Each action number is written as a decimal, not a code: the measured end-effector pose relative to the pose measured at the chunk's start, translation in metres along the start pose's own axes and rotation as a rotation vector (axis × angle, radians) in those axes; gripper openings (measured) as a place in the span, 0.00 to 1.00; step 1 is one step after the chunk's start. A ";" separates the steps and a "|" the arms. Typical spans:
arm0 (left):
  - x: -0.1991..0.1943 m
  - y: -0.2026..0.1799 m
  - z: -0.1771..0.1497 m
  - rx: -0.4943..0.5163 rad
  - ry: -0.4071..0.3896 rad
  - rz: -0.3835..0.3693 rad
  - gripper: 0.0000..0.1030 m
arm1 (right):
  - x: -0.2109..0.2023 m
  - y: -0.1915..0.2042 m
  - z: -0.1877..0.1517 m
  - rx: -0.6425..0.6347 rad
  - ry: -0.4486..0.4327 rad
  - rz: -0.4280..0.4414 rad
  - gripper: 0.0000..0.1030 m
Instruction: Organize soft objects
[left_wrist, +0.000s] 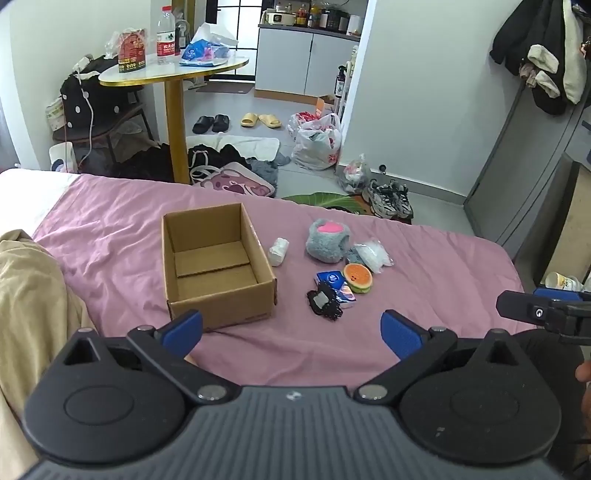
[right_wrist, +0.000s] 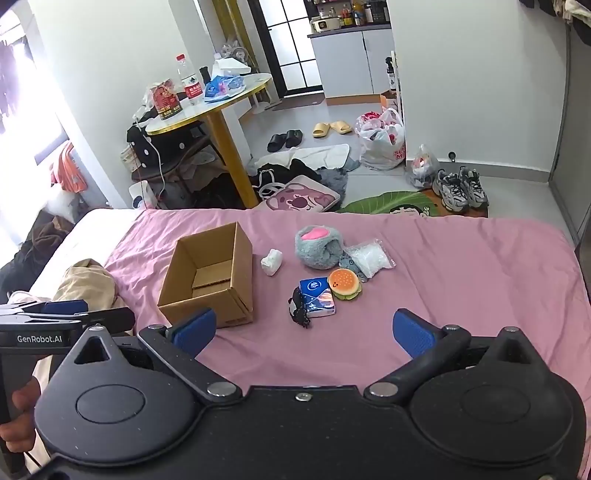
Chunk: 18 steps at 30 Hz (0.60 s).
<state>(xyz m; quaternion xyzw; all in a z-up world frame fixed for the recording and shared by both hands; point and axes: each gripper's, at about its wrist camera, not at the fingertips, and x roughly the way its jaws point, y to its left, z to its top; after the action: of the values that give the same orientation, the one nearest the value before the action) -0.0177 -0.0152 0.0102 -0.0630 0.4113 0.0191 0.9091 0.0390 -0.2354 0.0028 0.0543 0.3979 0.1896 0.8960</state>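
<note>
Tools (left_wrist: 291, 332) gape; box (left_wrist: 218, 266) opens upward, lengthwise away.

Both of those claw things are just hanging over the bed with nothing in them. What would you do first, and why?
Probably reach the right hand-held gripper forward to the blue tissue pack, the nearest soft item. Both hand-held grippers are open and empty, the cardboard box holds nothing, and every soft thing lies on the pink sheet to the box's right.
</note>
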 end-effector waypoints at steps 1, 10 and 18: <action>-0.001 -0.001 0.000 0.004 0.000 0.004 0.99 | -0.004 -0.006 -0.007 0.000 -0.008 0.009 1.00; -0.007 -0.003 -0.002 0.006 -0.007 0.006 0.99 | -0.006 -0.005 -0.009 -0.002 -0.007 -0.001 1.00; -0.009 -0.002 -0.002 0.006 -0.008 0.006 0.99 | -0.010 -0.004 -0.011 -0.004 -0.013 -0.005 1.00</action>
<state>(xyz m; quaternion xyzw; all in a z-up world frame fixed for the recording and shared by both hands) -0.0246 -0.0175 0.0159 -0.0588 0.4078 0.0210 0.9109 0.0255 -0.2437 0.0012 0.0530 0.3916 0.1878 0.8992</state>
